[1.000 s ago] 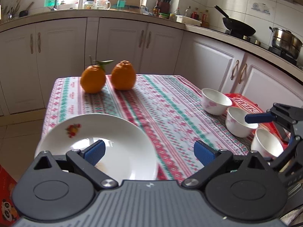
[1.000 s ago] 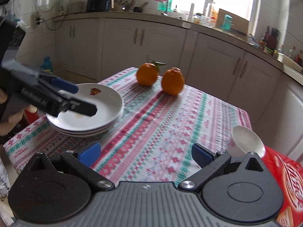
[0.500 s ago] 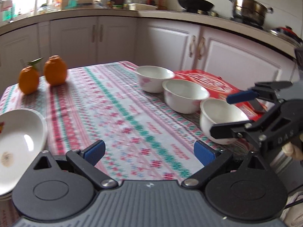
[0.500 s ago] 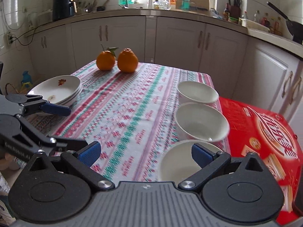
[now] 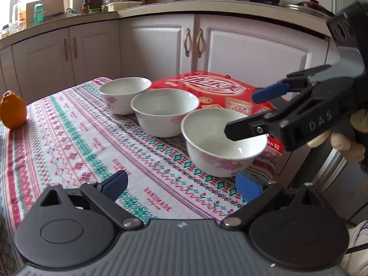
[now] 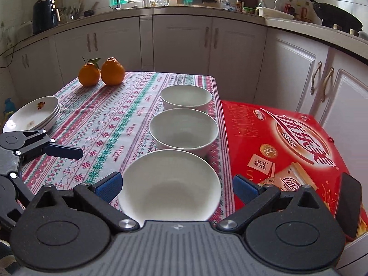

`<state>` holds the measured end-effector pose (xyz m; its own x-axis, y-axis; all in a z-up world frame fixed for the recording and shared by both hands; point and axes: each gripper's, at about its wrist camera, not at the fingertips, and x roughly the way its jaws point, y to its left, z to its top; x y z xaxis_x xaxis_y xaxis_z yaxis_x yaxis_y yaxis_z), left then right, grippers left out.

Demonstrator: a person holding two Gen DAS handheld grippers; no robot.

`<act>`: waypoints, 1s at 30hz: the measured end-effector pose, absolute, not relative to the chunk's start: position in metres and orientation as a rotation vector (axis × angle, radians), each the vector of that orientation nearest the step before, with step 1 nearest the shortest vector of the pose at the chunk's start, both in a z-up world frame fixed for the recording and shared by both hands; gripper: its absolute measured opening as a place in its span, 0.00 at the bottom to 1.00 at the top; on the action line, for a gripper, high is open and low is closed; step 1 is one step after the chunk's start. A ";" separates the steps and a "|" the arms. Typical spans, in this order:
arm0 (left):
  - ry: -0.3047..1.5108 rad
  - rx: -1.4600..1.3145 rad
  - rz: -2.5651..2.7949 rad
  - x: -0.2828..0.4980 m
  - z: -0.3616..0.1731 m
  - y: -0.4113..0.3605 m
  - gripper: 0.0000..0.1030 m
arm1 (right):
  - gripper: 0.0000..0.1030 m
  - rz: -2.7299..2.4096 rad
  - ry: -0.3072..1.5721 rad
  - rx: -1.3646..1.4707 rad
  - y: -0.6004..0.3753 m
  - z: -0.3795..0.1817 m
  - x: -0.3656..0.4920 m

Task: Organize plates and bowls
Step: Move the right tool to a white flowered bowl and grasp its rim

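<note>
We see three white ceramic bowls with pink flower prints standing in a row along one edge of the table, which is covered by a red, green and white patterned tablecloth (image 6: pixel 110 124): the nearest bowl (image 6: pixel 170 184), the middle bowl (image 6: pixel 184 130) and the far bowl (image 6: pixel 185 96), each just beside the next. Our right gripper (image 6: pixel 177 187) has its jaws wide apart and holds nothing; from the right wrist camera the nearest bowl sits between its blue fingertips (image 6: pixel 108 184), and from the left wrist camera one black finger reaches over that bowl's rim while the other stands above it. Our left gripper (image 5: pixel 181 184) is likewise spread wide and holds nothing, hovering over the cloth near the same bowl. A stack of white shallow plates with small flower motifs (image 6: pixel 34 115) rests at the opposite edge of the table, well apart from the bowls. Two oranges (image 6: pixel 101 72) sit touching at the far end, and a flat red printed box (image 6: pixel 283 142) lies just beside the bowls.
</note>
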<state>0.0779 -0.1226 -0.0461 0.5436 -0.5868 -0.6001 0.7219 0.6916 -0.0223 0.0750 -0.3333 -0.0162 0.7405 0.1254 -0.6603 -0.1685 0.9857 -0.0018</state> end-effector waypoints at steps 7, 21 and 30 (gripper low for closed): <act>0.590 0.286 -0.834 0.073 -0.054 -0.151 0.97 | 1.00 0.182 0.753 0.005 -0.344 -0.028 0.080; 0.582 0.292 -0.881 0.073 -0.059 -0.174 0.83 | 0.82 0.274 0.801 0.085 -0.362 -0.038 0.094; 0.583 0.288 -0.880 0.074 -0.059 -0.176 0.80 | 0.78 0.305 0.818 0.111 -0.366 -0.038 0.103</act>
<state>0.0738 -0.1756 -0.0595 0.4964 -0.6386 -0.5880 0.7902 0.6128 0.0016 0.1026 -0.3664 -0.0382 0.6430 0.3101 -0.7002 -0.2247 0.9505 0.2146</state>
